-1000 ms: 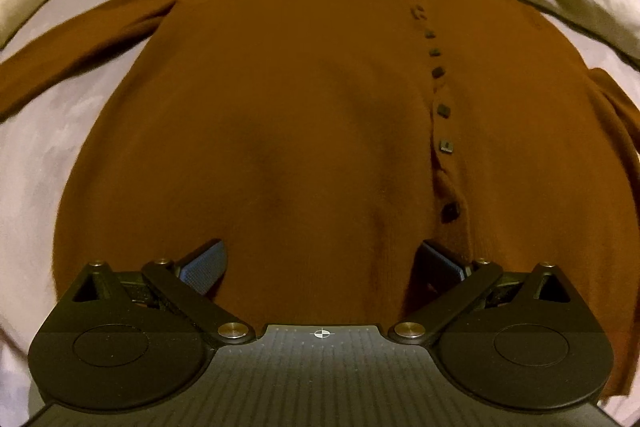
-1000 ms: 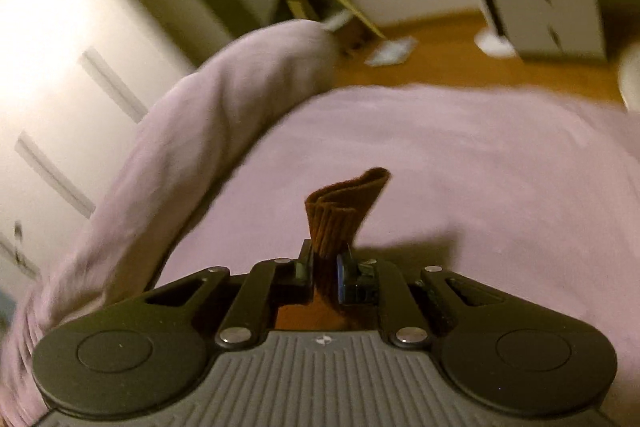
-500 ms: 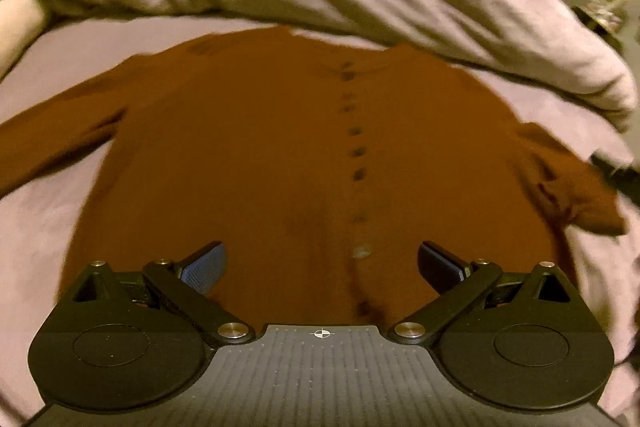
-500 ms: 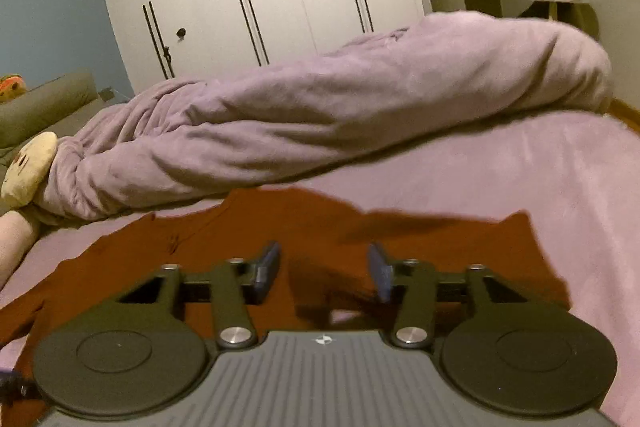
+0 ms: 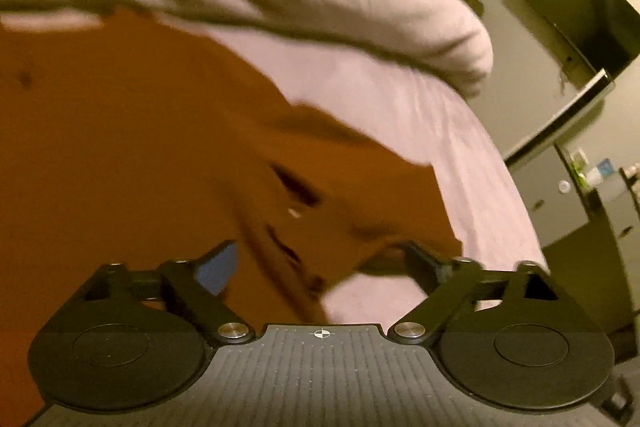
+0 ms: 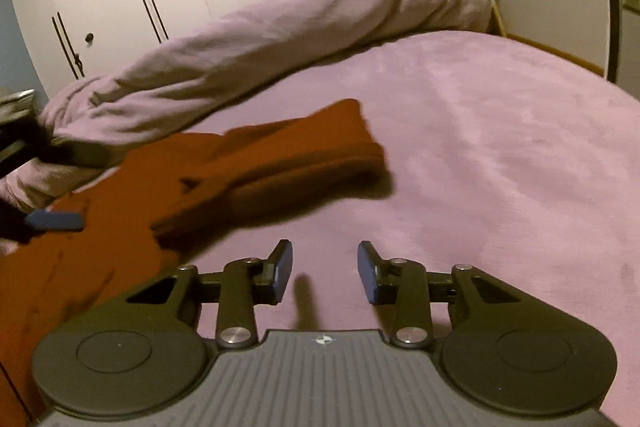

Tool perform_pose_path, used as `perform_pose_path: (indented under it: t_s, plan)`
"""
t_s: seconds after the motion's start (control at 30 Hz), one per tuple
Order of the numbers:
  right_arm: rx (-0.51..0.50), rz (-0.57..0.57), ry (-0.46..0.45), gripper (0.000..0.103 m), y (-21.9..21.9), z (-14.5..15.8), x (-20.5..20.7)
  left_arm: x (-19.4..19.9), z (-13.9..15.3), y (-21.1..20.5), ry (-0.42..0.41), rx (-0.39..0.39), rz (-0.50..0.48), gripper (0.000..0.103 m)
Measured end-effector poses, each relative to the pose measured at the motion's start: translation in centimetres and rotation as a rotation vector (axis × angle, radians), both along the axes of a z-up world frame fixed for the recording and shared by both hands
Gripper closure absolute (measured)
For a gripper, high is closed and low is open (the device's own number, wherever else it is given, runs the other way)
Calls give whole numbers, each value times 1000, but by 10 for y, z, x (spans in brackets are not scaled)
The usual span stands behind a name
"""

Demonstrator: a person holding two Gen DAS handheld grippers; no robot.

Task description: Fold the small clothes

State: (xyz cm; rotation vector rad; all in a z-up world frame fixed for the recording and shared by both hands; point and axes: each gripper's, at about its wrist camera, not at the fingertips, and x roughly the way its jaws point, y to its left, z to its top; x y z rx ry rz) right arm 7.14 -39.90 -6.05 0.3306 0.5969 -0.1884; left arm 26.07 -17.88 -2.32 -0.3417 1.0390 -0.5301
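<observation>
While our left gripper (image 5: pixel 320 267) hovers wide-jawed over the brown cardigan (image 5: pixel 120 147), its jaws have just been closing, gripping nothing. Our right gripper (image 6: pixel 325 273), also just narrowing, stands partly open and empty above the lilac bedsheet (image 6: pixel 480 147), beside the sleeve (image 6: pixel 300 163).

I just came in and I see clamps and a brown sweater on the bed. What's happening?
Someone is folding a brown cardigan on a purple bed, with a gripper in each hand. The sleeve lies loosely folded in toward the body. The right gripper is open with nothing in it, its jaws just closing a little. The left gripper hangs open over the cardigan's edge, gripping nothing yet.
</observation>
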Motion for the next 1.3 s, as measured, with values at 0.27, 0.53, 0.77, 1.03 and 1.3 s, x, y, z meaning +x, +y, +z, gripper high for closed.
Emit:
perform_pose_path:
  t_s: [0.27,0.53,0.77,1.03,1.3]
  plan:
    - [-44,-15,-14,70,-1,-5,5,12,-31,-11,117,-76,17,25]
    - [-66,-32,-5,70,1,-7,10,17,-38,-16,161,-93,-25,86]
    - [-96,-25,7,70,3,-9,12,24,-28,14,146,-108,22,89]
    - [-111,-28,16,69,4,-9,14,30,-1,44,79,-131,68,95]
    - [-132,-28,18,66,9,-10,16,16,-32,18,215,-207,26,59]
